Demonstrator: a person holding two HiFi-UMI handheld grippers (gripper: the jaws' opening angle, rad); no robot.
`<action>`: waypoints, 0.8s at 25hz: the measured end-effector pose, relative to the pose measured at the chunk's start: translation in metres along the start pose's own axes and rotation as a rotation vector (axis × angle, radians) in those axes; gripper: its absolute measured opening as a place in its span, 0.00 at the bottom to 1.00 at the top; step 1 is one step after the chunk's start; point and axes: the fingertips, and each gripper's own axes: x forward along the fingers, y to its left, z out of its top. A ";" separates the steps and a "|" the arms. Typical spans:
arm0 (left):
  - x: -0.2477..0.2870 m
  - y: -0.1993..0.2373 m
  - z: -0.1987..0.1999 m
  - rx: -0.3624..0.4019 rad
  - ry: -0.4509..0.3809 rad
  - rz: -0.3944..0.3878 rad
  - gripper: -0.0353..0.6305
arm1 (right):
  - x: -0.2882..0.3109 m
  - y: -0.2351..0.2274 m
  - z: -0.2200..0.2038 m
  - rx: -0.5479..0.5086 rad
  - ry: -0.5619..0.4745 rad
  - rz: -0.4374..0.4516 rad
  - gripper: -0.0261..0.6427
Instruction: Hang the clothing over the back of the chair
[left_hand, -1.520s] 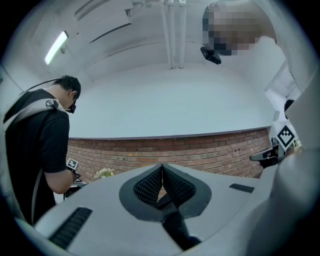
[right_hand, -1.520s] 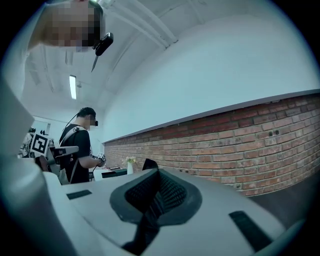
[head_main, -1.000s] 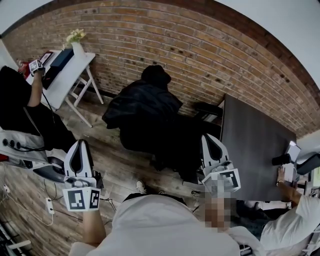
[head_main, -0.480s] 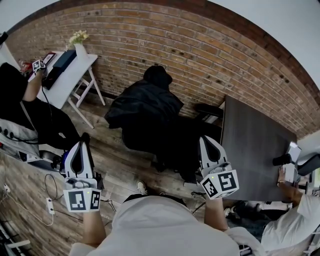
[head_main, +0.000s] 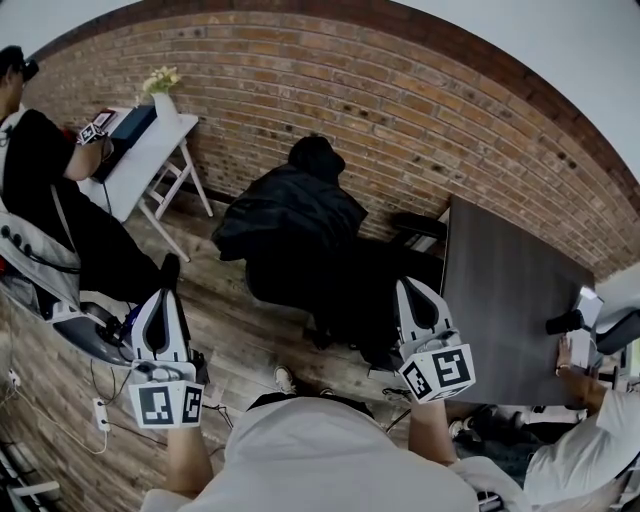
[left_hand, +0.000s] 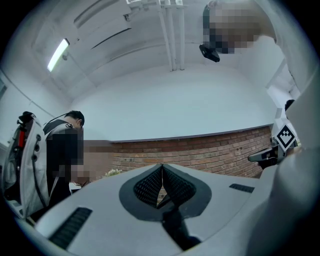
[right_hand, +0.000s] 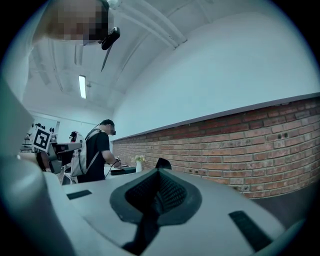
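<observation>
A black hooded garment (head_main: 292, 212) lies draped over the chair (head_main: 345, 290) in front of the brick wall, its hood (head_main: 316, 156) on top. The hood's tip (right_hand: 162, 163) also peeks above the jaws in the right gripper view. My left gripper (head_main: 169, 268) is held over the wooden floor, left of the chair and well apart from the garment, shut with nothing in it. My right gripper (head_main: 404, 287) is at the chair's near right side, beside the dark cloth, shut and empty too. In both gripper views the ribbed pads meet, on the left gripper (left_hand: 161, 169) and on the right gripper (right_hand: 159, 173).
A dark table (head_main: 505, 290) stands at the right, with a person (head_main: 590, 440) at its near corner. At the left a white folding table (head_main: 150, 150) carries a vase of flowers (head_main: 160, 88), and a person (head_main: 45, 175) stands by it. A power strip (head_main: 100, 412) lies on the floor.
Both grippers have stayed shut and almost in place. The person at the white table has come further into the head view at the left.
</observation>
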 end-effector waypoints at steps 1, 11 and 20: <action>0.000 -0.001 0.000 0.000 0.000 -0.001 0.09 | -0.001 0.000 0.000 0.002 -0.001 0.000 0.07; -0.004 -0.001 0.000 0.000 0.009 0.001 0.09 | -0.003 0.000 -0.003 0.020 0.008 0.002 0.07; -0.005 0.000 -0.003 -0.004 0.018 0.002 0.09 | -0.001 0.002 -0.004 0.024 0.010 0.007 0.07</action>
